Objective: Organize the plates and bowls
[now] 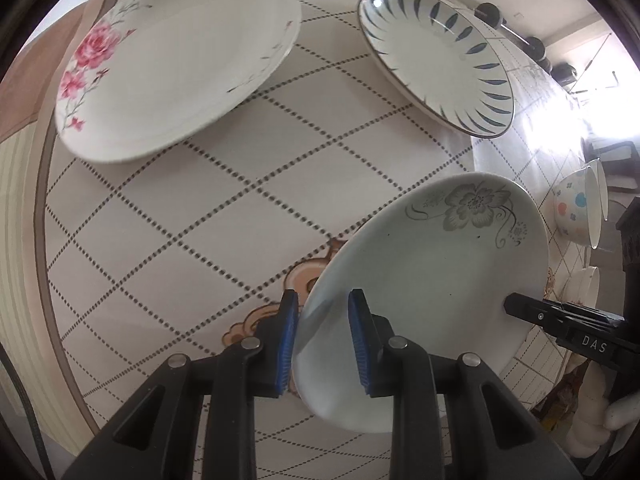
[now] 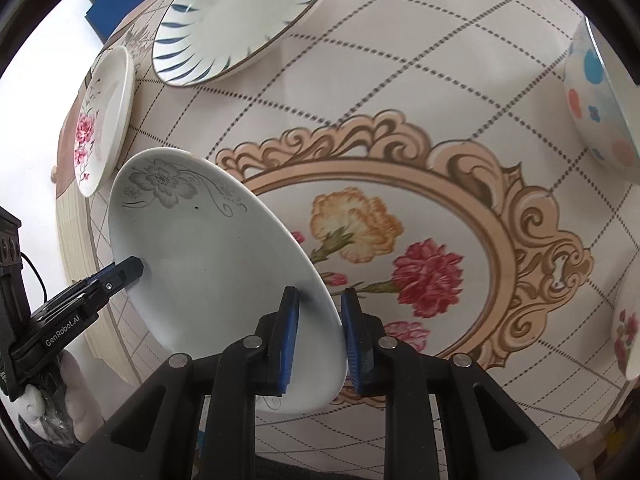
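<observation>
Left wrist view: my left gripper [image 1: 323, 344] straddles the near rim of the grey-flower plate [image 1: 432, 276], 1 blue pad on each face, pinching it. My right gripper [image 1: 520, 309] bites the opposite rim. Right wrist view confirms it: right gripper [image 2: 318, 334] clamps the rim between its pads, left gripper [image 2: 132, 269] is on the far edge. So the plate is tilted, held off the tablecloth [image 1: 224, 216] by 2 rim grips, over the floral medallion [image 2: 400, 248].

Risks, my guess: glazed rim is slick and each grip is shallow, so if either hand twists or pulls apart, the plate could slip out and drop. Uneven lowering could chip the edge on the table.

Pink-flower plate [image 1: 172, 60] and blue-leaf plate [image 1: 436, 60] lie flat, well apart from mine. If I stack onto one, coming in tilted could knock or skid it. Polka-dot bowl [image 2: 600, 92] sits near on my right; a wide swing could clip it.
</observation>
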A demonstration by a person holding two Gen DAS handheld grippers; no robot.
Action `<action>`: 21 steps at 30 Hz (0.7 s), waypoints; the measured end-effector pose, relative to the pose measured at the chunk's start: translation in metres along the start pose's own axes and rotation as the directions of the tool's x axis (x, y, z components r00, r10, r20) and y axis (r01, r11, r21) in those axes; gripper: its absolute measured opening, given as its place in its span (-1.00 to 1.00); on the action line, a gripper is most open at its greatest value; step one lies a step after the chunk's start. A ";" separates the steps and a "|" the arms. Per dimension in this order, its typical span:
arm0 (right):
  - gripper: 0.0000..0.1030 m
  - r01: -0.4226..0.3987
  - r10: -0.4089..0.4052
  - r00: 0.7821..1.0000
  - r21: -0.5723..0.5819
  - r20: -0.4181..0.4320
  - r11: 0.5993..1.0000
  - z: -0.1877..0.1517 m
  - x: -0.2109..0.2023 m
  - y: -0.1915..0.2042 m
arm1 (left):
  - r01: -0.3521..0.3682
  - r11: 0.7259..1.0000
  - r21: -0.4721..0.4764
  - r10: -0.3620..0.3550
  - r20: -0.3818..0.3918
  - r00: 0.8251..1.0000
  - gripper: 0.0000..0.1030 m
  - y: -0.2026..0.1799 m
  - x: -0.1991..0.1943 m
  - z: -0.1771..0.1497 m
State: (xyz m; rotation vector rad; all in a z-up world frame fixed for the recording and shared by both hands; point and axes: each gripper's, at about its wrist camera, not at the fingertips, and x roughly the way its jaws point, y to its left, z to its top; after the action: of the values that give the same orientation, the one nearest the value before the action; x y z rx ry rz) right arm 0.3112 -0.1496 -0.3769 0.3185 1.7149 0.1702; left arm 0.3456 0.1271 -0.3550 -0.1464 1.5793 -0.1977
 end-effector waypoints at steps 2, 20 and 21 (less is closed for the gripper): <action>-0.54 0.017 -0.017 1.000 0.019 0.010 1.000 0.013 -0.005 -0.019 | -0.004 1.000 0.023 0.004 -0.010 1.000 -0.56 -0.016 0.009 0.010; -0.54 0.036 -0.036 0.999 0.087 -0.008 0.996 0.067 -0.013 -0.076 | -0.024 0.999 0.032 0.024 -0.009 1.000 -0.56 -0.040 0.018 0.047; -0.54 0.037 -0.037 0.999 0.087 -0.008 0.996 0.066 -0.011 -0.074 | -0.025 0.999 0.028 0.026 -0.009 1.000 -0.56 -0.042 0.021 0.048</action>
State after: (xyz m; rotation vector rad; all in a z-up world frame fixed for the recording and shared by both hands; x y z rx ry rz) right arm 0.3694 -0.2274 -0.3987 0.3503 1.7363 0.0698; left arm 0.3917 0.0798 -0.3667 -0.1033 1.5865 -0.2008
